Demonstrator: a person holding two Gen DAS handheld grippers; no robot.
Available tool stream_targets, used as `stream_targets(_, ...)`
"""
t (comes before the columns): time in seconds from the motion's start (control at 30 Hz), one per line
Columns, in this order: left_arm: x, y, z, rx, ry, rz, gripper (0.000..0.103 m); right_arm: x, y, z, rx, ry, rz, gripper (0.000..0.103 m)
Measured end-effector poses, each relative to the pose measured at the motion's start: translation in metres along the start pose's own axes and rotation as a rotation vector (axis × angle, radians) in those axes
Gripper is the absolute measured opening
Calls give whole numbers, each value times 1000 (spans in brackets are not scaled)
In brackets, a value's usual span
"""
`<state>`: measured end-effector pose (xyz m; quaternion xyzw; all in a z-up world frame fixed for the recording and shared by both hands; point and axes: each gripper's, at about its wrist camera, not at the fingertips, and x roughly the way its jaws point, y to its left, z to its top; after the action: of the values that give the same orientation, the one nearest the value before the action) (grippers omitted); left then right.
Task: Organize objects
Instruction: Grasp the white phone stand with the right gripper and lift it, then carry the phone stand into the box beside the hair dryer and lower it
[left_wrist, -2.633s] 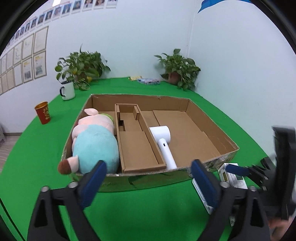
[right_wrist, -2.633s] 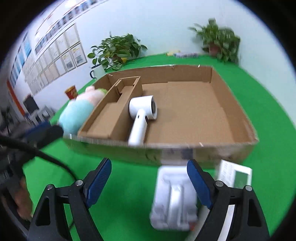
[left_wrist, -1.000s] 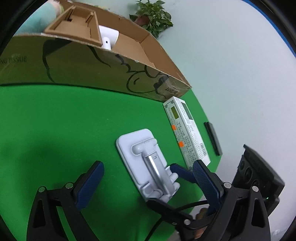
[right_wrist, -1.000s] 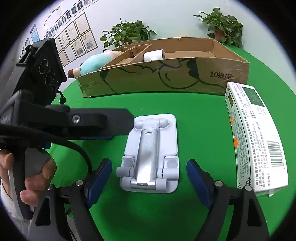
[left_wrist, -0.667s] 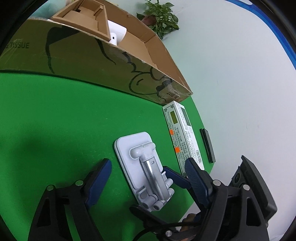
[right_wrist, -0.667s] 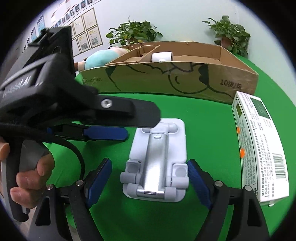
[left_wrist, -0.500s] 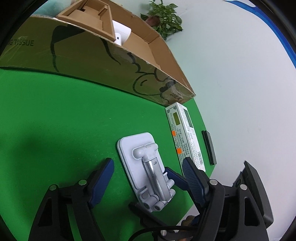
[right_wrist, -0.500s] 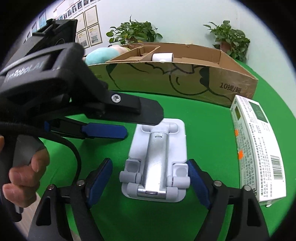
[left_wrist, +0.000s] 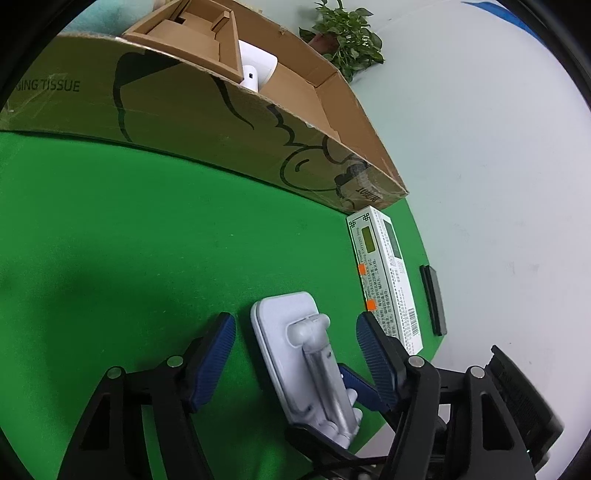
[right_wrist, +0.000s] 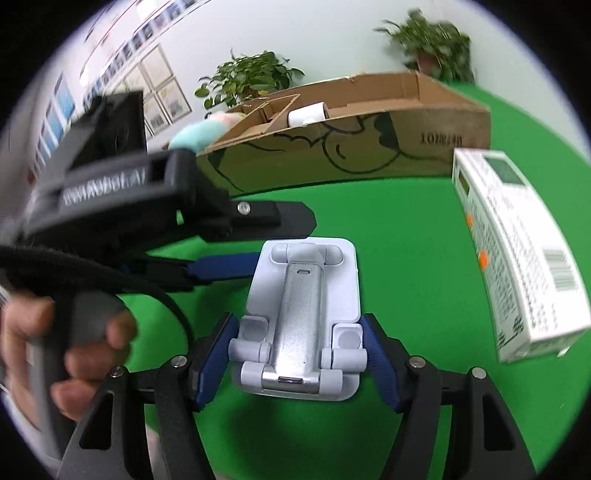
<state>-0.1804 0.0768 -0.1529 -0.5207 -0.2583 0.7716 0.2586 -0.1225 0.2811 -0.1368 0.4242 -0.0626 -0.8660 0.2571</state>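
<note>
Compared with a second ago, both grippers are sitting lower over the white phone stand (right_wrist: 301, 317), and both pairs of jaws have just been closing around it.

Right gripper (right_wrist: 297, 356): the blue pads are now lying right against the two hinge knuckles at the near end of the stand, where earlier a clear strip of green showed on either side. Whether they are pressing or only touching, I cannot tell; the frame is slightly blurred.

Left gripper (left_wrist: 295, 339): the jaws are standing narrower than before and are straddling the far half of the stand (left_wrist: 295, 354). Green cloth is still showing between its left pad and the stand's edge, so the left gripper is not holding anything.

The stand is lying flat on the green table (left_wrist: 129, 240), folded, its metal arm on top, near the table's near edge.

Only the left view is showing the thin dark bar (left_wrist: 433, 301) lying to the right of the white carton (left_wrist: 384, 273), and the "TISSUE" print on the cardboard box (left_wrist: 207, 122).

Only the right view is showing the hand (right_wrist: 70, 354) gripping the left tool's handle, the plush toy (right_wrist: 201, 133) inside the box (right_wrist: 369, 147) at its left end, and the framed sheets (right_wrist: 162, 99) on the far wall. The white hair dryer (right_wrist: 308, 112) in the box is showing in both.
</note>
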Motion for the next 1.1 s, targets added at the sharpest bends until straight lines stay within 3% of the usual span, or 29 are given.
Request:
stream_targets(0.07, 0, -2, -2, 10, 1, 21, 59, -1, -5, 1, 40, 4, 48, 67)
stream_targets(0.2, 4, -2, -5, 15, 23, 35, 37, -1, -10, 1, 107, 13, 140, 67)
stream_targets(0.4, 1, -1, -9, 7, 15, 26, 33, -6, -2, -8, 115, 14, 166, 67)
stream_targets(0.63, -18, -28, -4, 88, -36, -15, 27, -17, 9, 4, 67, -38, 135, 65)
stream_targets(0.87, -48, -67, 21, 210, -107, -14, 27, -36, 19, 33, -4, -129, 107, 65)
stream_targets(1.1, -63, -106, 68, 282, -175, -17, 26, -50, 22, 83, -46, -192, 90, 64)
